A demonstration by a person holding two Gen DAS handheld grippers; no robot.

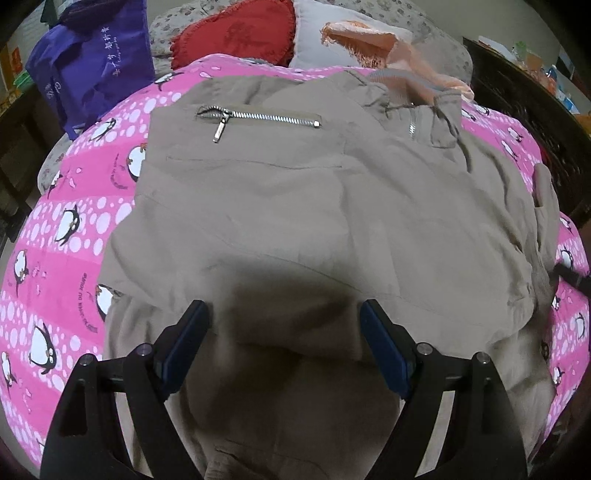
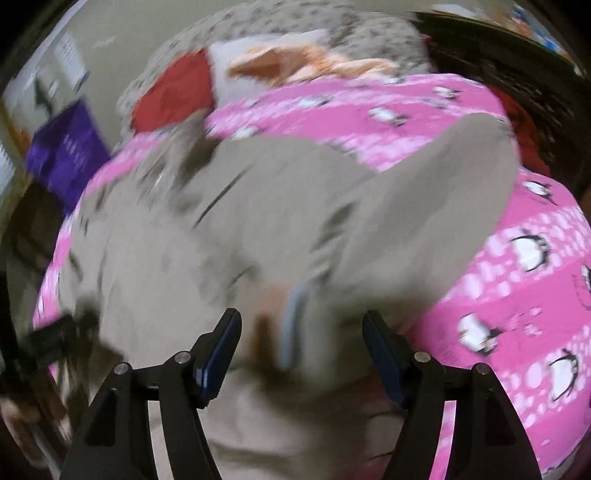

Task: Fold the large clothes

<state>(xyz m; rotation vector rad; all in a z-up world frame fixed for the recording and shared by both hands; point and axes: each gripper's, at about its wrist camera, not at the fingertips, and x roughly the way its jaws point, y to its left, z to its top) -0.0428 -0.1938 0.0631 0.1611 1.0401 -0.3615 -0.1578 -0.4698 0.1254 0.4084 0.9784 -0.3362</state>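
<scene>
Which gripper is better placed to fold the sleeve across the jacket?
Likely right gripper: open fingers over the tan jacket near its sleeve, spread over the pink penguin quilt. Left gripper hovers mid-body.

One beige jacket point(image 1: 314, 206), one pink penguin quilt point(image 1: 74, 236), one purple bag point(image 1: 92, 62), one red cushion point(image 1: 236, 33).
</scene>
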